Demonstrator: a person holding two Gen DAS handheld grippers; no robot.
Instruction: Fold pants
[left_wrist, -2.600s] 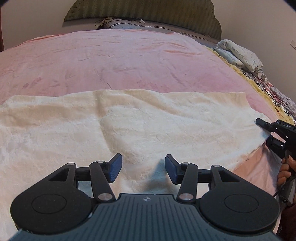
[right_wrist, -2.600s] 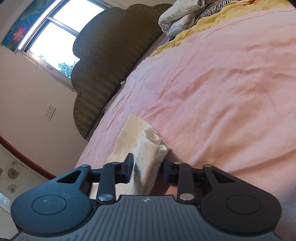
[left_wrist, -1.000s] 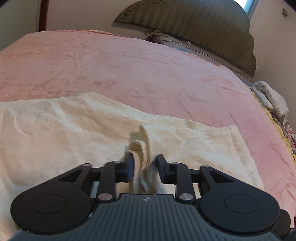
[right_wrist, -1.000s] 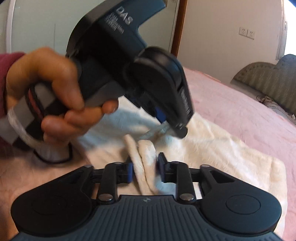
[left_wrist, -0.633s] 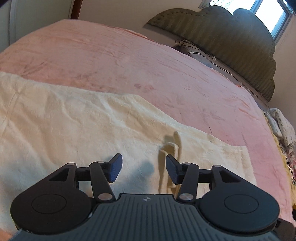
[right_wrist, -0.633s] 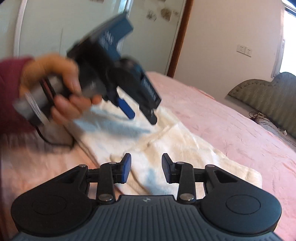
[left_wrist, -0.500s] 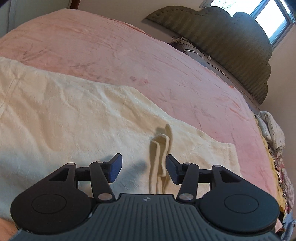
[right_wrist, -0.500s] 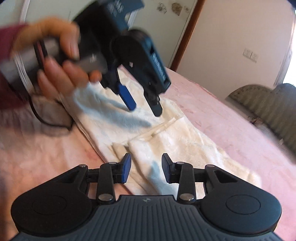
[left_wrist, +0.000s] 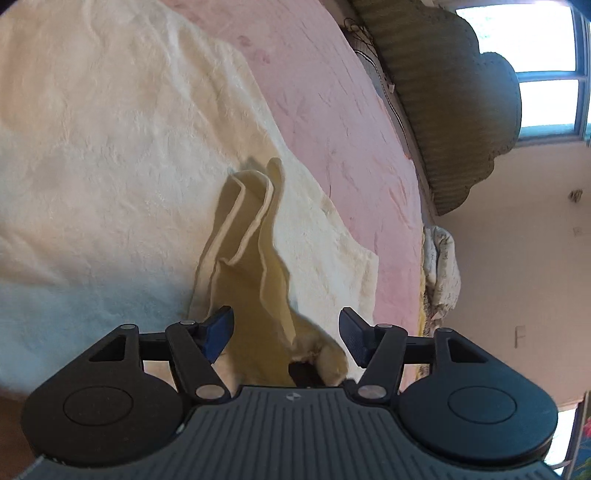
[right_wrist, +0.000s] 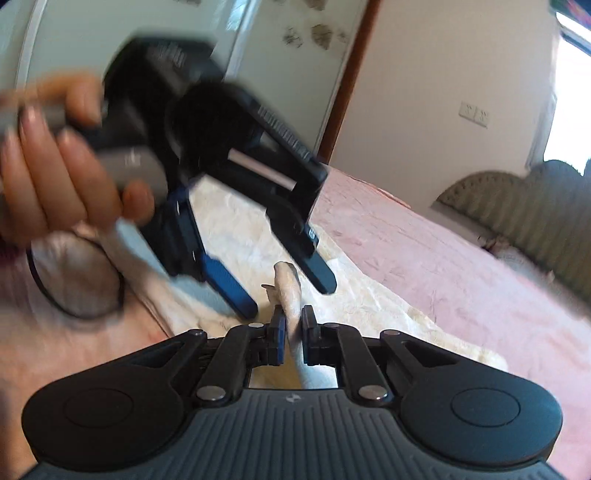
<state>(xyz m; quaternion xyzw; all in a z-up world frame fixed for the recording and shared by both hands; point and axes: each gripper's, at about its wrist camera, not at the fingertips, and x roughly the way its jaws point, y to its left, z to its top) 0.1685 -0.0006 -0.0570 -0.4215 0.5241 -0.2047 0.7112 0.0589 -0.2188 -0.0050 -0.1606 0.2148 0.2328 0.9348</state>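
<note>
Cream fleece pants (left_wrist: 110, 140) lie spread on the pink bed. A raised fold (left_wrist: 255, 236) of their near edge stands up between the fingers of my left gripper (left_wrist: 286, 336), whose jaws are opening wide and do not press it. In the right wrist view my right gripper (right_wrist: 292, 330) is shut on that lifted fold of the pants (right_wrist: 290, 291). Just beyond it hangs the left gripper (right_wrist: 288, 288), open, held by a hand (right_wrist: 62, 162), with its blue pads on either side of the fold's tip.
The pink bedspread (left_wrist: 332, 122) runs to a green padded headboard (left_wrist: 454, 110) under a window. A patterned pillow (left_wrist: 441, 266) lies at the bed's far side. A door and a cream wall with a socket (right_wrist: 472, 112) stand behind the hand.
My left gripper let go of the fold, opened wider and rolled sideways. My right gripper closed on the pants' edge and lifted it a little.
</note>
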